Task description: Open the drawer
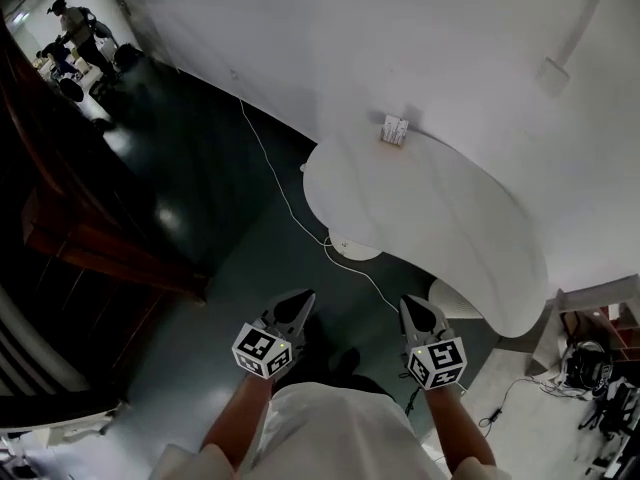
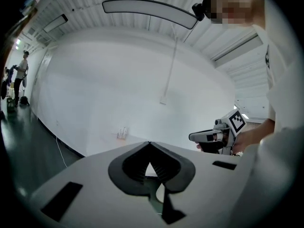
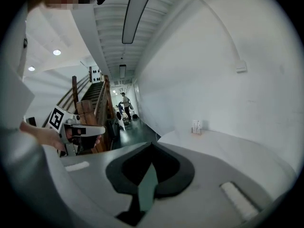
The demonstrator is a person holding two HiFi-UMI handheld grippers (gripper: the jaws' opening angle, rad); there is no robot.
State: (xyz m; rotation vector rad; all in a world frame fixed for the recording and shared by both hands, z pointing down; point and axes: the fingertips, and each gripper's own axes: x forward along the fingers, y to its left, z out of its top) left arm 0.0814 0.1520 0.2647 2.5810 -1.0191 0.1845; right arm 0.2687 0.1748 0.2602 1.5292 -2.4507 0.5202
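Ahead of the grey left tongs (image 1: 300, 304) and right tongs (image 1: 414, 308) sits a curved white table (image 1: 430, 218); both hang over dark floor (image 1: 200, 193), pinched together, empty.

ahead of the left gripper (image 1: 302, 297) open dark floor (image 1: 200, 168) runs to the upper left, crossed by a thin white cable (image 1: 275, 183) and hemmed by the wooden staircase (image 1: 80, 238) at the left edge, while the curved white counter (image 1: 430, 218) stands before the right gripper (image 1: 409, 304) at centre right.

White curved table (image 1: 440, 218) set against the wall carries one small white object (image 1: 394, 129) at its far edge; dark floor (image 1: 195, 163) bears a white cable (image 1: 272, 171).
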